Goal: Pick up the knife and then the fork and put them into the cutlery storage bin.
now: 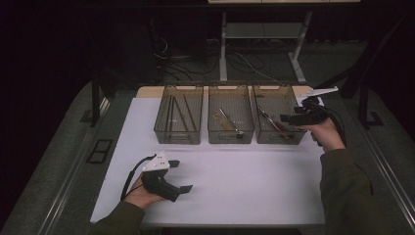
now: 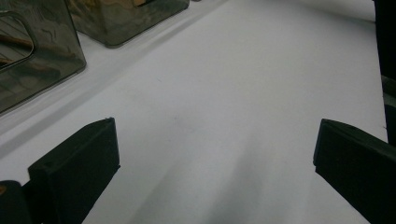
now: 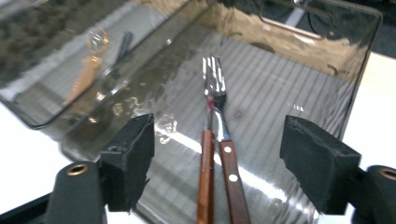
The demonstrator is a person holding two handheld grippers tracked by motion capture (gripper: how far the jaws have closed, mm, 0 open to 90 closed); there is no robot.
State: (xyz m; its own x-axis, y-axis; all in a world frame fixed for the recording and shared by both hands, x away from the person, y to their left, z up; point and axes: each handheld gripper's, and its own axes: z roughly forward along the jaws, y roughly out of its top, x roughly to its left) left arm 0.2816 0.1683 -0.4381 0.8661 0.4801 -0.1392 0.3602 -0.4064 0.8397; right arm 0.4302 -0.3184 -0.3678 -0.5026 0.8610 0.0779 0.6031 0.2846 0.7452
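Your right gripper (image 3: pixel 217 154) hangs over the right-hand bin (image 1: pixel 274 120) of the three smoky plastic bins, its jaws spread apart with nothing pinched between them. The two wooden-handled forks (image 3: pixel 219 154) lie side by side on that bin's ribbed floor, directly below the gap in the jaws and clear of both pads. Your left gripper (image 1: pixel 178 176) rests on the white tabletop (image 1: pixel 244 181) well in front of the left-hand bin (image 1: pixel 179 120), jaws wide apart and empty.
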